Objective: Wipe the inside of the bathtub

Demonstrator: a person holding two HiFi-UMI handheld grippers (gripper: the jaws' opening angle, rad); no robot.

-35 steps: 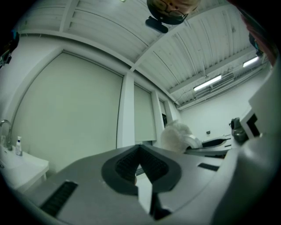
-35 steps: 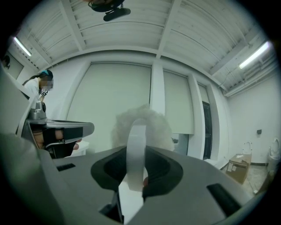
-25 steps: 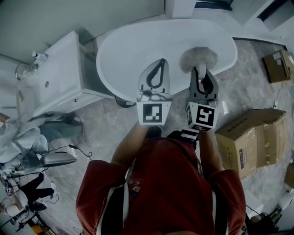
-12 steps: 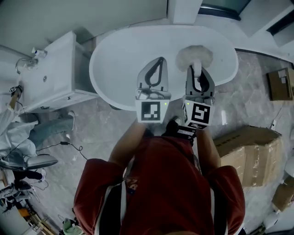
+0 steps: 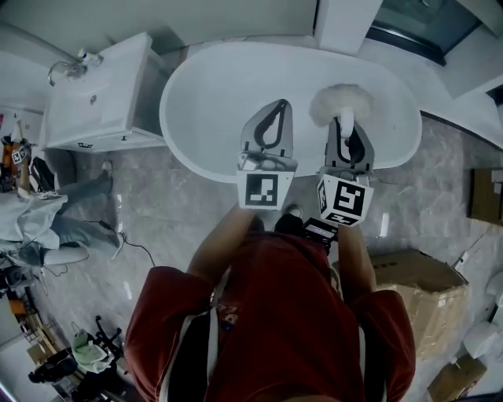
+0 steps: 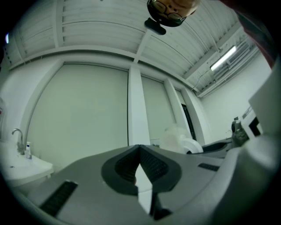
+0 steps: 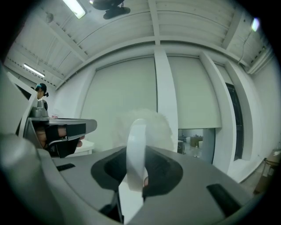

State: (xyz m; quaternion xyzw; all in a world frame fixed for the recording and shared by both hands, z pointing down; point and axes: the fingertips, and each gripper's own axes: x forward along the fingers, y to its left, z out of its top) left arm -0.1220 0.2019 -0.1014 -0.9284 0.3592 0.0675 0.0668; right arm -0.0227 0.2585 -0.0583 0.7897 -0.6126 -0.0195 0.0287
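The white oval bathtub point(image 5: 206, 93) lies below and ahead of me in the head view. My left gripper point(image 5: 277, 104) hovers over its near half, jaws closed together with nothing between them point(image 6: 139, 149). My right gripper point(image 5: 346, 119) is beside it on the right, shut on the white handle point(image 7: 136, 151) of a fluffy white duster. The fluffy head point(image 5: 342, 100) sticks out past the jaws above the tub's right part, and it fills the space ahead in the right gripper view point(image 7: 147, 125). Both grippers point level toward the wall in their own views.
A white sink cabinet point(image 5: 100, 102) with a tap stands left of the tub. A cardboard box point(image 5: 420, 302) sits on the marble floor at the right. Someone's legs and clutter point(image 5: 55, 228) occupy the far left. A white pillar point(image 5: 342, 23) stands behind the tub.
The view has swung so the tub sits more squarely ahead and the boxes slid toward the lower right. Both grippers keep their pose and grip.
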